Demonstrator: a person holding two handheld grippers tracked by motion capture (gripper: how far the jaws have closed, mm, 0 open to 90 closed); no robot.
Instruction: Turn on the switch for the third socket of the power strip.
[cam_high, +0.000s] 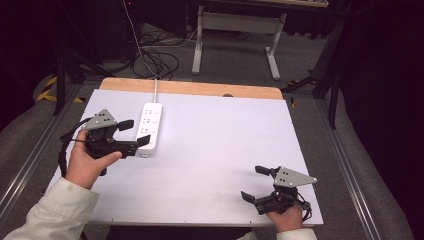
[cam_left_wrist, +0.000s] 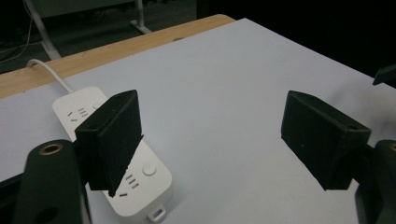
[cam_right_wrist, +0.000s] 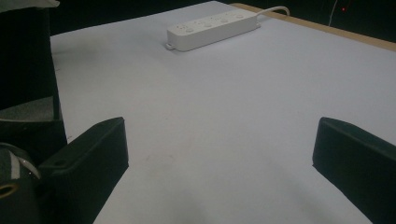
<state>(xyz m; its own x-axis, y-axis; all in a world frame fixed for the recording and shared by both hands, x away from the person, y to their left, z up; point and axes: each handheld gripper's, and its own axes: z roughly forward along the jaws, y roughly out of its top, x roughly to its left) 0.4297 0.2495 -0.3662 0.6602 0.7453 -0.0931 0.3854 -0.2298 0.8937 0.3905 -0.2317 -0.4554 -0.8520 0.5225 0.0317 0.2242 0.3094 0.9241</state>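
A white power strip (cam_high: 149, 127) lies on the white table top (cam_high: 215, 150) at the left, its cord running off the far edge. My left gripper (cam_high: 135, 132) is held open just left of the strip, with one jaw over the strip's near end. In the left gripper view the strip (cam_left_wrist: 140, 184) lies under the left jaw and the gap between the jaws holds nothing. My right gripper (cam_high: 254, 183) rests open near the front right of the table, far from the strip (cam_right_wrist: 212, 29). Nothing sits between its jaws.
A wooden strip (cam_high: 192, 88) borders the table's far edge. Beyond it stand a white-legged desk frame (cam_high: 235, 35) and loose cables (cam_high: 155, 62) on the floor. Metal rails (cam_high: 350, 170) run along both sides of the table.
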